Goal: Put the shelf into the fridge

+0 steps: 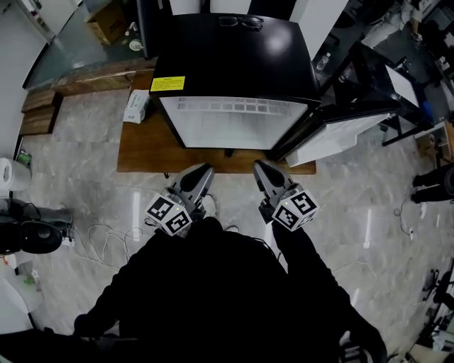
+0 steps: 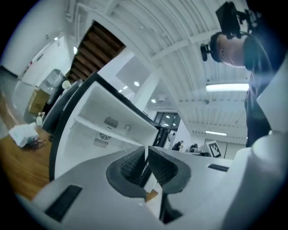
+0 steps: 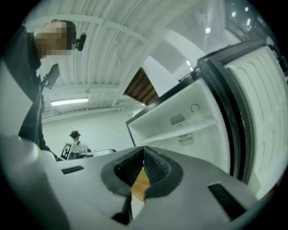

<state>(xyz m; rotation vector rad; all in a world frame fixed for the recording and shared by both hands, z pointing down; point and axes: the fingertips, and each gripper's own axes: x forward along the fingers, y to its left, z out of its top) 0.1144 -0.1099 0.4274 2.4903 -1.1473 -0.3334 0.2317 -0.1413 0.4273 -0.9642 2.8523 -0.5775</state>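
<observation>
A small black fridge [image 1: 234, 64] stands with its door [image 1: 340, 131] swung open to the right. A white grid shelf [image 1: 234, 106] lies across the upper part of its white inside. Both grippers hover level just in front of the opening, apart from the fridge. My left gripper [image 1: 207, 170] has its jaws together with nothing between them. My right gripper [image 1: 259, 165] is shut and empty too. In the left gripper view the left gripper [image 2: 146, 150] faces the tilted fridge interior [image 2: 90, 134]. In the right gripper view the right gripper [image 3: 143, 150] faces the same interior [image 3: 180, 117].
The fridge stands on a wooden board [image 1: 145, 152] on a marble floor. A pair of glasses [image 1: 241, 22] lies on the fridge top. A white packet [image 1: 135, 106] sits left of the fridge. Cables [image 1: 106, 241] trail on the floor at the left. Another person [image 3: 75, 141] stands far behind.
</observation>
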